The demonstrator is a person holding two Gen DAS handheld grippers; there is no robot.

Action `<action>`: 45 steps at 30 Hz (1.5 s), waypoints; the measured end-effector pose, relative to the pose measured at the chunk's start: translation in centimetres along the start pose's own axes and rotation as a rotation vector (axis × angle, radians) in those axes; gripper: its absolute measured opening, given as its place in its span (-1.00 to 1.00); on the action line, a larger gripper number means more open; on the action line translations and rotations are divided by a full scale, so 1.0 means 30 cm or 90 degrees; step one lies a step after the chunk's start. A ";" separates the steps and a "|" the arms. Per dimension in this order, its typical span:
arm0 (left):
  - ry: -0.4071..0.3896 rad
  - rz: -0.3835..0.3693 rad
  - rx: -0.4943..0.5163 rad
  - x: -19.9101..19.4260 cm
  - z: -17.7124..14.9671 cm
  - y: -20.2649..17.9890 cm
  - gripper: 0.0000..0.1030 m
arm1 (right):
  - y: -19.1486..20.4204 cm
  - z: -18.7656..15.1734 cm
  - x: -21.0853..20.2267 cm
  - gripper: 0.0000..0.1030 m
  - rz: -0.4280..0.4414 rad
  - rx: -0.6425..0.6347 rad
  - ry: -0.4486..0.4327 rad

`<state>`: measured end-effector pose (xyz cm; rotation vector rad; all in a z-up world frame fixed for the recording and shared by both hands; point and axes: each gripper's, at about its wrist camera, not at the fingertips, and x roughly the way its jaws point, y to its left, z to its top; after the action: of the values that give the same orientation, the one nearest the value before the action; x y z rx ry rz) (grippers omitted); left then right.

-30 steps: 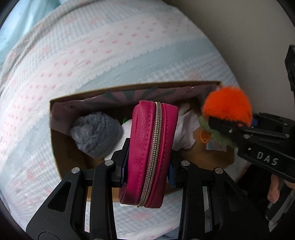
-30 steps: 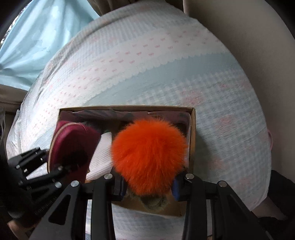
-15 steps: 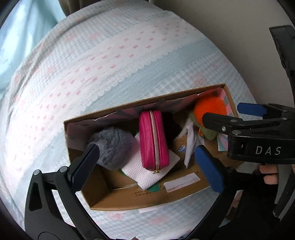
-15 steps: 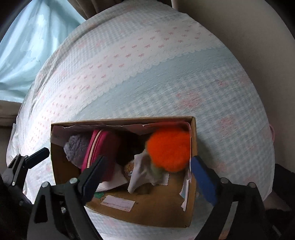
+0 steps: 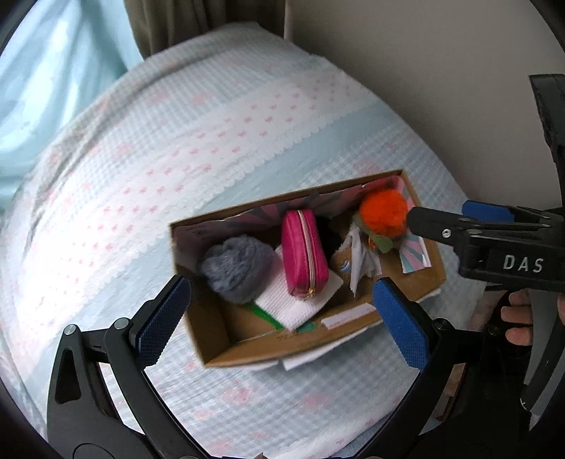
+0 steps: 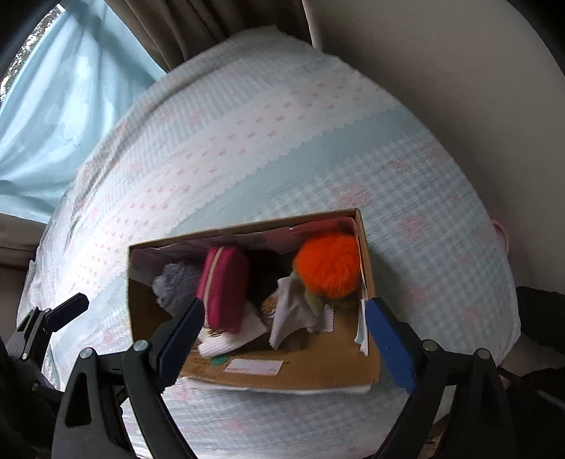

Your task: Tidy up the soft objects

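A cardboard box [image 5: 219,339] [image 6: 141,310] sits on the bed. Inside lie a magenta zip pouch [image 5: 304,257] [image 6: 222,286], an orange pompom [image 5: 383,212] [image 6: 328,268], a grey fluffy ball [image 5: 236,270] [image 6: 176,286], a white textured cloth [image 5: 293,307] [image 6: 219,344] and a light cloth [image 5: 360,261] [image 6: 289,314]. My left gripper [image 5: 279,314] is open and empty above the box's near side. My right gripper [image 6: 284,339] is open and empty above the box; it also shows at the right of the left wrist view [image 5: 508,247].
The bed cover [image 5: 212,148] [image 6: 265,141] is pale blue and white with pink dots. A beige wall [image 5: 423,70] runs along the right. Light blue curtains [image 6: 63,106] and a brown drape [image 6: 212,24] hang at the far end.
Both grippers opened and let go: the magenta pouch and the orange pompom now lie in the box. Both grippers have since pulled up and back from the box.
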<state>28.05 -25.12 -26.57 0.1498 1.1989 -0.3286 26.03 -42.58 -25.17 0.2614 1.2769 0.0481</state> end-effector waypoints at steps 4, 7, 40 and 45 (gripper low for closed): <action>-0.044 0.000 -0.009 -0.155 -0.049 0.040 0.99 | 0.054 -0.052 -0.149 0.75 -0.010 -0.010 -0.056; -0.086 -0.004 -0.019 -0.289 -0.092 0.076 0.99 | 0.096 -0.090 -0.265 0.75 -0.014 -0.018 -0.093; -0.467 0.042 -0.059 -1.180 -0.549 0.331 0.99 | 0.512 -0.656 -1.009 0.75 -0.082 -0.063 -0.506; -0.470 0.041 -0.057 -1.193 -0.549 0.328 0.99 | 0.519 -0.656 -1.010 0.75 -0.086 -0.060 -0.504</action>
<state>5.10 -5.03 0.23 -0.0164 0.4747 -0.2389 0.14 -29.65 1.51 0.0916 0.4995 -0.1036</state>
